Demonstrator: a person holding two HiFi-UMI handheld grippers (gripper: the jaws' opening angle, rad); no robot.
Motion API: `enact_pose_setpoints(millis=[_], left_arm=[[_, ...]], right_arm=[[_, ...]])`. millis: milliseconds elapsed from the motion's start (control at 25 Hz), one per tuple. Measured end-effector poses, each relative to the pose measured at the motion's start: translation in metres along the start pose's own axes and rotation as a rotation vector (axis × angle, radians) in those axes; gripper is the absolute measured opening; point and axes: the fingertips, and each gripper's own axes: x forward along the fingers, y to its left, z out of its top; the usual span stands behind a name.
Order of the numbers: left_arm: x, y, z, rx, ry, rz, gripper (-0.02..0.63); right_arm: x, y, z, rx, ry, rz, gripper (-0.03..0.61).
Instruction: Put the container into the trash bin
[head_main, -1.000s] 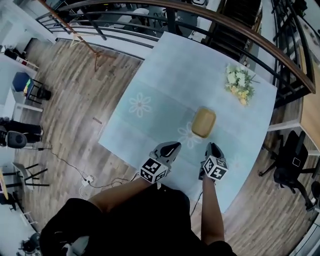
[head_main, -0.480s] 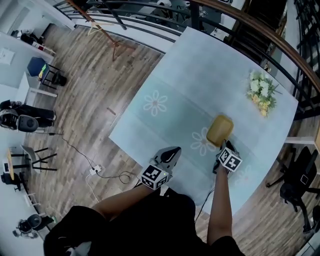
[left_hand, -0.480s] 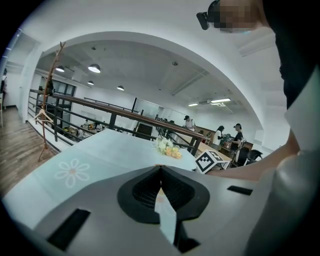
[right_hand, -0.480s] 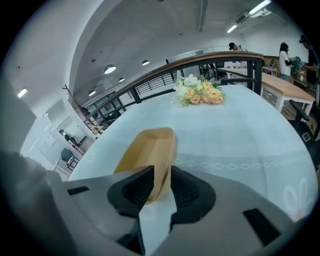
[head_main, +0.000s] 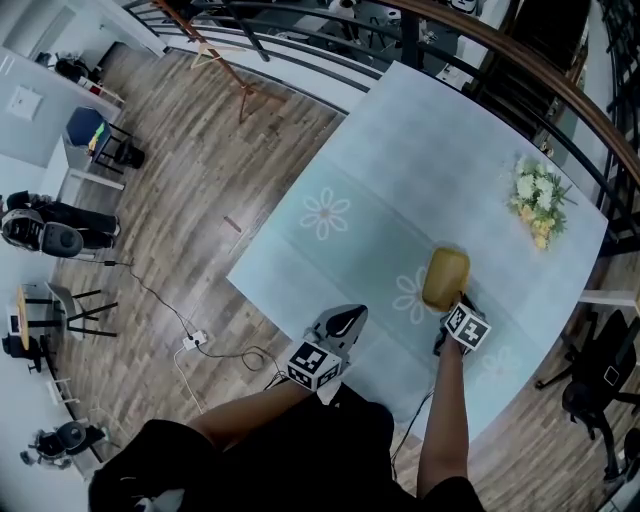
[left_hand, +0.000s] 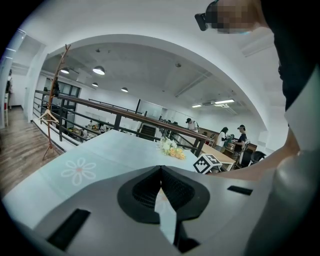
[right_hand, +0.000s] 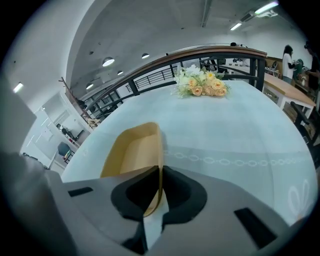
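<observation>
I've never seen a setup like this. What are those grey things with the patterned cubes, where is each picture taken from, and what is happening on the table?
There is no robot here: a person holds a tool in each hand, each ending in a two-jaw claw. The head view comes from a camera on the person's head, looking down. The two gripper views come from cameras riding on the tools. The table, under a pale flowered cloth, carries a tan container and a bunch of flowers. The right claw is pinched shut on the container's side wall. The left claw is shut with nothing in it. No trash bin shows in these pictures.
</observation>
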Motion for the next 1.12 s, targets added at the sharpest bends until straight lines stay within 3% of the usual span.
enact_pose_setpoints(millis=[280,560,1120], left_arm=[[-0.020,0.013,-0.004,-0.014,-0.018,0.016,0.015],[-0.066,0.030,-0.011,-0.058,-0.049,0.005,0.015],[-0.259,0.095,-0.062,-0.105,-0.134,0.106,0.015]], right_arm=[[-0.020,0.016,-0.003,-0.042,-0.023,0.016,0.044],[-0.059,0.062,-0.018,-0.066,-0.060,0.063,0.044],[-0.140,0.234,-0.103,-0.093,-0.105,0.212,0.044]])
